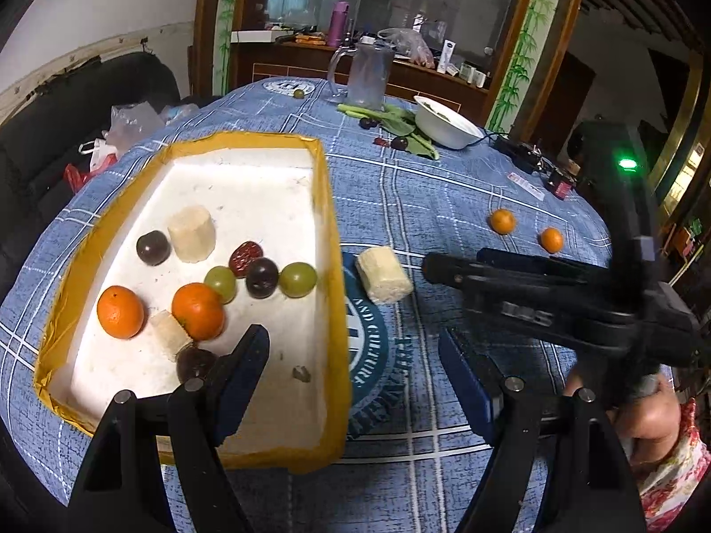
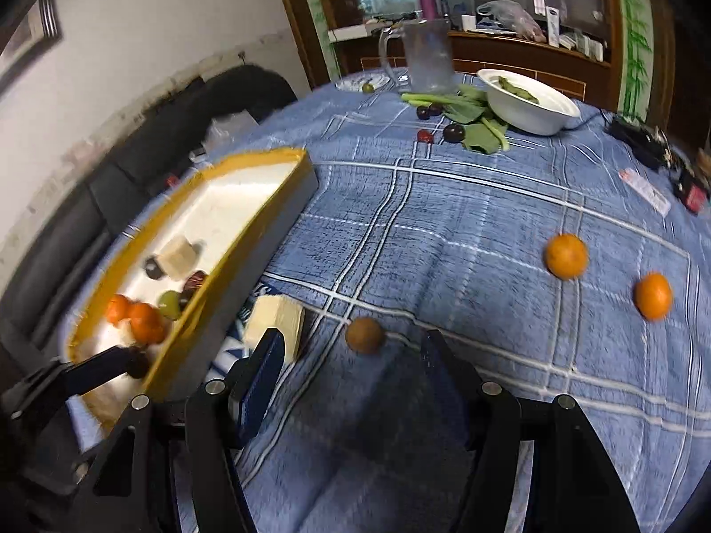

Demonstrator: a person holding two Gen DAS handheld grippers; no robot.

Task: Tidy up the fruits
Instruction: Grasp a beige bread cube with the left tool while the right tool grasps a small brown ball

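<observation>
- Blue plaid cloth [image 1: 422, 204] covers your round table; a sideboard with a mirror stands at the far wall.
- Your yellow-rimmed foam tray [image 1: 331, 240] sits on the left, holding two oranges [image 1: 121, 312], two green grapes [image 1: 298, 280], dark plums [image 1: 262, 277], a red date [image 1: 245, 257] and pale cut chunks [image 1: 192, 233].
- Another pale chunk [image 1: 385, 274] lies on the cloth just right of the tray's wall.
- Two small oranges [image 2: 566, 255] rest well apart from the tray on the right; a small brown fruit [image 2: 365, 334] lies just ahead of your right gripper.
- At the far side stand a clear pitcher [image 1: 369, 73] and a white bowl [image 1: 446, 123], with leafy greens [image 1: 402, 126] and more plums beside them.
- Your left gripper [image 1: 353, 353] hovers over the tray's near right edge, jaws spread wide, holding nothing.
- Your right gripper [image 2: 351, 357] is also wide open and empty, low over the cloth.
</observation>
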